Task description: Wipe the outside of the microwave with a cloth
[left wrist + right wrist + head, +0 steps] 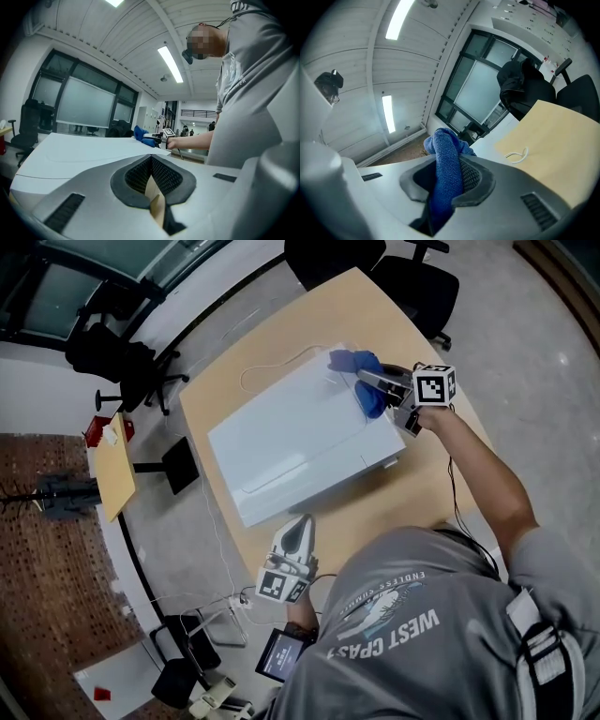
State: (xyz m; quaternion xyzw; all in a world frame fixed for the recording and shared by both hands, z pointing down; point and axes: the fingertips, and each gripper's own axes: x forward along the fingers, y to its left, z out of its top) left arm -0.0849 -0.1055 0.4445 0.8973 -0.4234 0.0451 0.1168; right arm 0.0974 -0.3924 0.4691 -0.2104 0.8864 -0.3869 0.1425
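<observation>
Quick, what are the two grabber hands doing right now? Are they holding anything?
Left gripper: closed, holding nothing.
Right gripper: closed on the blue cloth.

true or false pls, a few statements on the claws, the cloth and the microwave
1. The right claw is clamped on the blue cloth. True.
2. The left claw holds a sponge. False: it is shut with nothing in it.
3. The microwave stands on the floor. False: it sits on the wooden table.
4. The cloth is at a corner of the microwave's top. True.
</observation>
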